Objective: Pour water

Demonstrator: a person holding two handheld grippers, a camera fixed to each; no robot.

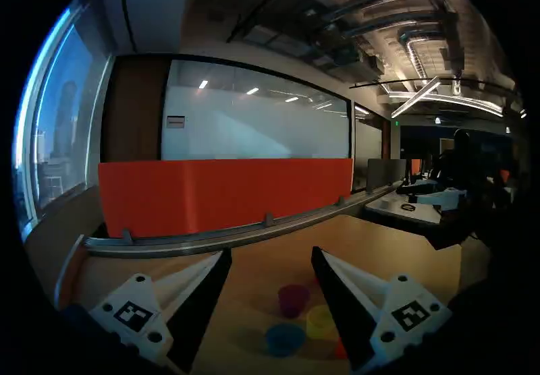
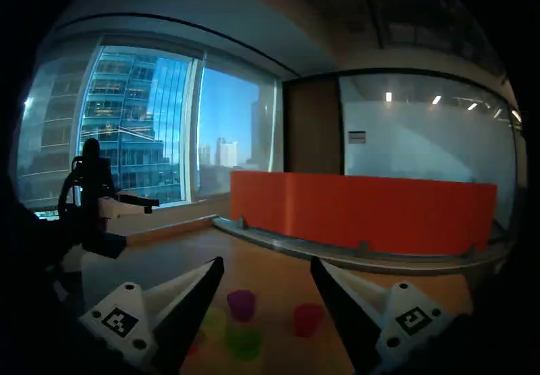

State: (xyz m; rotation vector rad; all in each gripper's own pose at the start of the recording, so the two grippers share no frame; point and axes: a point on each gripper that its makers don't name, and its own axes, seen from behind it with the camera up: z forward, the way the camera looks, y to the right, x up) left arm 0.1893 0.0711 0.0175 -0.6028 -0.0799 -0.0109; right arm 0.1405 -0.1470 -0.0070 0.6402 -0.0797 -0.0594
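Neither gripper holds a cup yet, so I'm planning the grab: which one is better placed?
Left, probably, though it's close: the blue cup and purple cup lie nearly centred ahead of the left gripper's open jaws.

The camera on the left claw sits low over the tabletop and faces the orange partition squarely, with desks off to its right. The camera on the right claw is turned more toward the windows. Both views share the partition, the tabletop and the cups close below.
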